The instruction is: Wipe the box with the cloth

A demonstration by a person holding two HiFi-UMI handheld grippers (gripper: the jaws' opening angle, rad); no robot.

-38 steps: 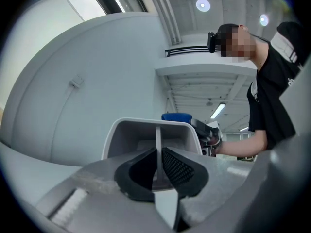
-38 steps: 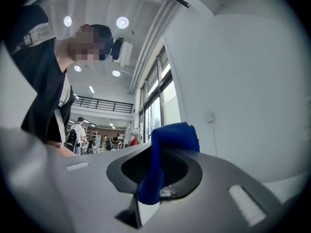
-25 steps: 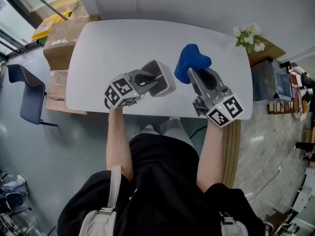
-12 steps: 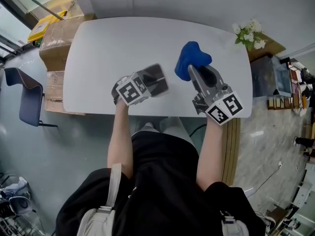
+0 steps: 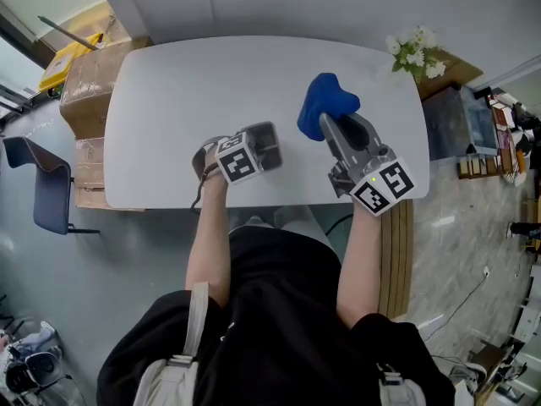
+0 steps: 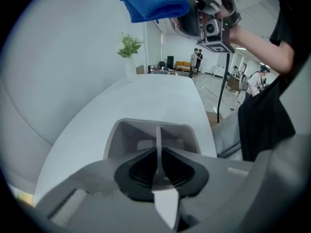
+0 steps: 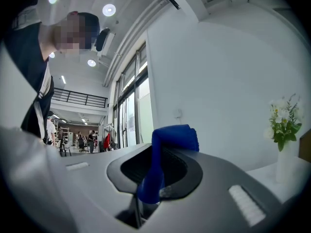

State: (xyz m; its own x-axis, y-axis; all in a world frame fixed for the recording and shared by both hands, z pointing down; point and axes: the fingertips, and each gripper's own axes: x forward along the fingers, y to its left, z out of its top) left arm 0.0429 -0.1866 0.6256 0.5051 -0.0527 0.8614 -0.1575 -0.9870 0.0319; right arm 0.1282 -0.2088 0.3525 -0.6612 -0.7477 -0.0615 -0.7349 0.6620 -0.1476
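Note:
A small grey open box [image 5: 265, 140] sits on the white table [image 5: 177, 83] near its front edge. My left gripper [image 5: 256, 149] reaches in from the left and is shut on the box's thin near wall [image 6: 158, 147], with the box's hollow [image 6: 146, 132] just beyond the jaws. My right gripper [image 5: 328, 127] hovers to the right of the box, apart from it, and is shut on a blue cloth [image 5: 325, 100]. The cloth [image 7: 167, 144] hangs folded over the jaws. In the left gripper view the cloth [image 6: 150, 1] shows high above the table with the right gripper [image 6: 209, 13] behind it.
A vase of white flowers [image 5: 414, 53] stands at the table's far right corner. Cardboard boxes [image 5: 80, 74] and a blue chair [image 5: 38, 184] stand on the floor to the left. Shelves with clutter [image 5: 499, 134] stand at the right. People stand far off in the hall [image 6: 197, 59].
My left gripper has swung to the right with the box, and its marker cube now covers part of the box. The right gripper with the cloth has hardly moved.

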